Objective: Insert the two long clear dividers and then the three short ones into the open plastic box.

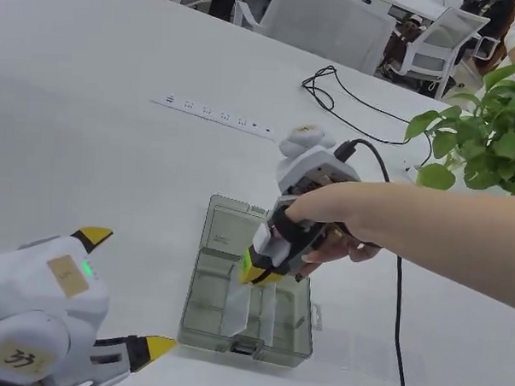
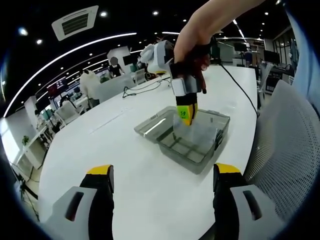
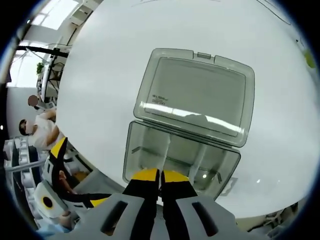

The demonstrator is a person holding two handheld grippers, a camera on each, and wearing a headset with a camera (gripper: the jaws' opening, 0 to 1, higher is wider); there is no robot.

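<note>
The white counter (image 1: 113, 170) is bare over most of its width. A white power strip (image 1: 214, 114) lies well beyond the work, and a black cable (image 1: 347, 107) loops at the far side and runs down to my right. A green leafy plant (image 1: 487, 126) stands at the right edge of the head view.

The smoky clear plastic box (image 1: 199, 284) lies open near the counter's near edge, its hinged lid (image 1: 230, 230) folded flat away from me. Open counter lies to its left, towards my left gripper.

My right gripper (image 1: 258, 274) points down into the base, just inside the hinge edge. Its yellow-tipped jaws are pressed together on the top edge of an upright clear plastic divider (image 1: 235, 310), which runs from the hinge side towards the latch side. A second clear divider (image 1: 269, 309) stands just beside it, parallel, with a narrow lane between them.

My left gripper (image 1: 127, 292) hangs over bare counter, left of the box and apart from it, with its jaws spread wide and nothing between them.
</note>
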